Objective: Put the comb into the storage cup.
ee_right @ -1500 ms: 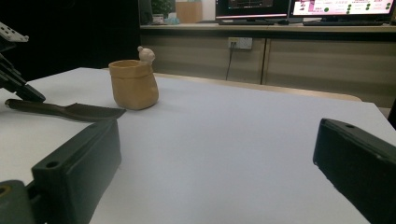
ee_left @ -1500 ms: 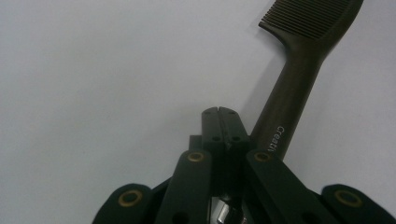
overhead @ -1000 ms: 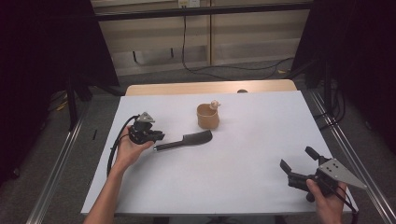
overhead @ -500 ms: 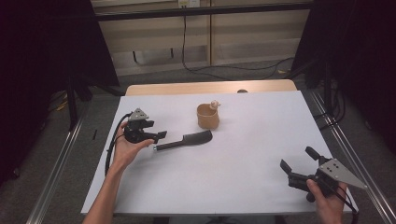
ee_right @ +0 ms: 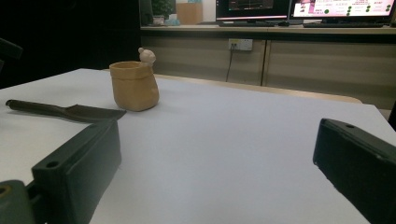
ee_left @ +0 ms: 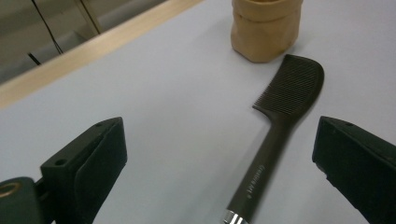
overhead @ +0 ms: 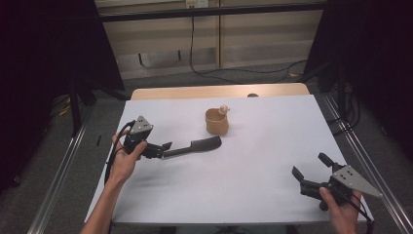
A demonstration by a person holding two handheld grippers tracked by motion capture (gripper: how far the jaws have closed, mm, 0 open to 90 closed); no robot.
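From the high view, a long black plastic comb (overhead: 194,146) lies flat on the white table sheet (overhead: 253,185), its handle end toward the person's left and its toothed head toward the middle, ending just short of a small tan pot with a little pale figure on its rim (overhead: 216,121). The left gripper (overhead: 163,148) sits at the handle end, tilted over the sheet; its jaws have just been opening and now stand apart, with the tip of the handle reaching in between them but nothing pressing on it. The right gripper (overhead: 309,168) rests near the front right corner, well apart from comb and pot, jaws spread and empty.

In the left gripper view the two black pads stand wide at either side, and the comb (ee_left: 275,140) runs straight away from them: silver-capped handle end at the bottom between the jaws, handle rising up and to the right, teeth facing left, the curved head ending just beside the pot (ee_left: 265,27). So the long axis points nearly along the gripper's own line of sight, and any fresh grip would close across the narrow handle.

The right gripper view shows its own pads wide apart over bare sheet, with the comb (ee_right: 65,110) lying crosswise far off at the left, touching or nearly touching the foot of the pot (ee_right: 134,85); the left hand is plainly the nearer one
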